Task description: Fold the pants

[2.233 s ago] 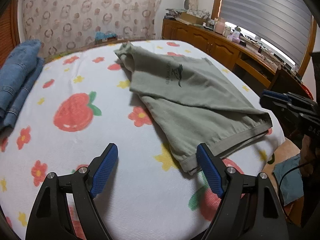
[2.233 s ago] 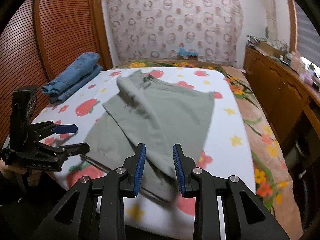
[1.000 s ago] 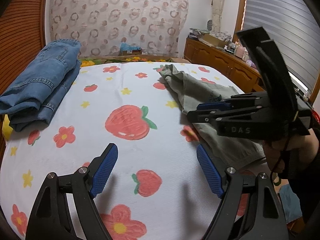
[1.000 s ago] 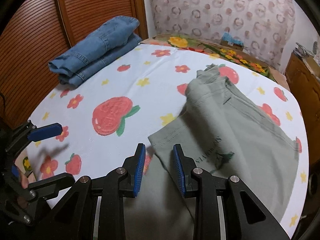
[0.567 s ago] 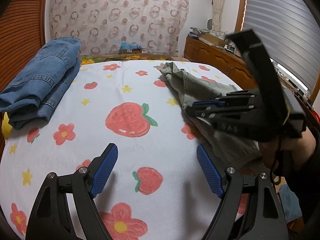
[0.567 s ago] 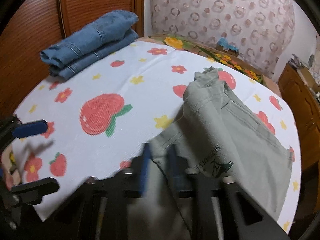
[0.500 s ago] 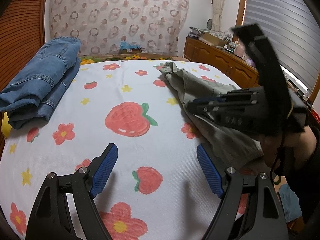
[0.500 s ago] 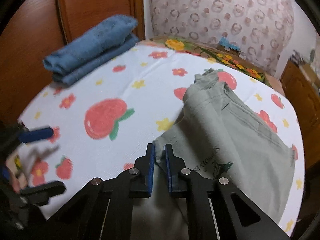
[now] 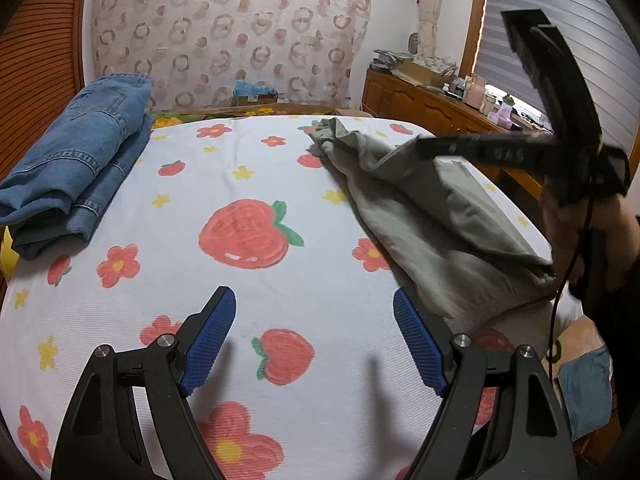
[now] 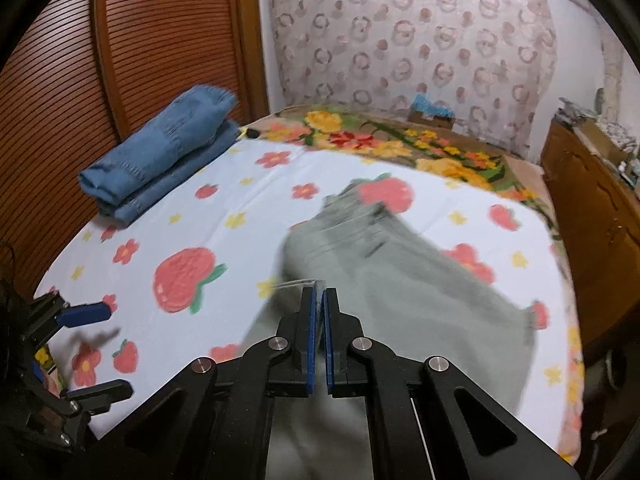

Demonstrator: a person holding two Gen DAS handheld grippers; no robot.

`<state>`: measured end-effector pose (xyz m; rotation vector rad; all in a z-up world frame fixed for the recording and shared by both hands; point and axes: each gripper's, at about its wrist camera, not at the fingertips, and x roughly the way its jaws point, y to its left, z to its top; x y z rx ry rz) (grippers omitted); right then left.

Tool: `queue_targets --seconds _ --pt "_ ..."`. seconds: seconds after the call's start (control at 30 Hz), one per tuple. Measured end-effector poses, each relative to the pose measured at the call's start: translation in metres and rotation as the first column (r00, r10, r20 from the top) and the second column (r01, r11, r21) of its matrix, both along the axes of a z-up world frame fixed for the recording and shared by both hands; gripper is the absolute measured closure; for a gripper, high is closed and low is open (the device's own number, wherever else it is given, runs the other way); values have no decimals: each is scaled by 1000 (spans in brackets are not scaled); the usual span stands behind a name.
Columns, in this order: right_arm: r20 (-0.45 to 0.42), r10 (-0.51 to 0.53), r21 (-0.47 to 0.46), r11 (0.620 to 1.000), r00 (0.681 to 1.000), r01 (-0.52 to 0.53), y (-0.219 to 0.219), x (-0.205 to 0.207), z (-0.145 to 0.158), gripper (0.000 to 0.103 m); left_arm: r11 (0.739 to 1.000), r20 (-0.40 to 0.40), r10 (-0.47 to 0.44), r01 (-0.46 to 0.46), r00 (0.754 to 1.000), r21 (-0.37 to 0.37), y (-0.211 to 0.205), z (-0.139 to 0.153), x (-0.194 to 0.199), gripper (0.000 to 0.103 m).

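Grey-green pants (image 9: 424, 204) lie on the right half of the bed, one end bunched toward the far side. My right gripper (image 10: 319, 296) is shut on an edge of the pants (image 10: 400, 292) and lifts that edge off the sheet; it also shows in the left wrist view (image 9: 424, 146) above the pants. My left gripper (image 9: 314, 320) is open and empty, low over the near middle of the strawberry-print sheet (image 9: 224, 200), left of the pants. It also shows in the right wrist view (image 10: 86, 316) at the lower left.
Folded blue jeans (image 9: 76, 160) are stacked at the far left of the bed, next to a slatted wooden wall (image 10: 120, 48). A wooden cabinet (image 9: 432, 104) with clutter runs along the right. A blue cloth (image 9: 584, 392) lies on the floor at right.
My right gripper has shut on the edge of the pants and raised it, pulling the fabric up and toward the left. My left gripper has stayed open over the sheet.
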<state>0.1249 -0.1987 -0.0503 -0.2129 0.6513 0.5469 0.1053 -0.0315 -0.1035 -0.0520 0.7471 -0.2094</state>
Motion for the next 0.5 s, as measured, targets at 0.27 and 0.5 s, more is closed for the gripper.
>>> queue_targets --seconds 0.27,0.5 --pt "27 -101 -32 994 995 102 -33 15 13 100 1000 0 -8 8 1000 0 -3 -1 -1 21" --pt "15 -167 -54 984 986 168 -48 37 11 100 1000 -2 -11 11 1000 3 -5 -1 0 21"
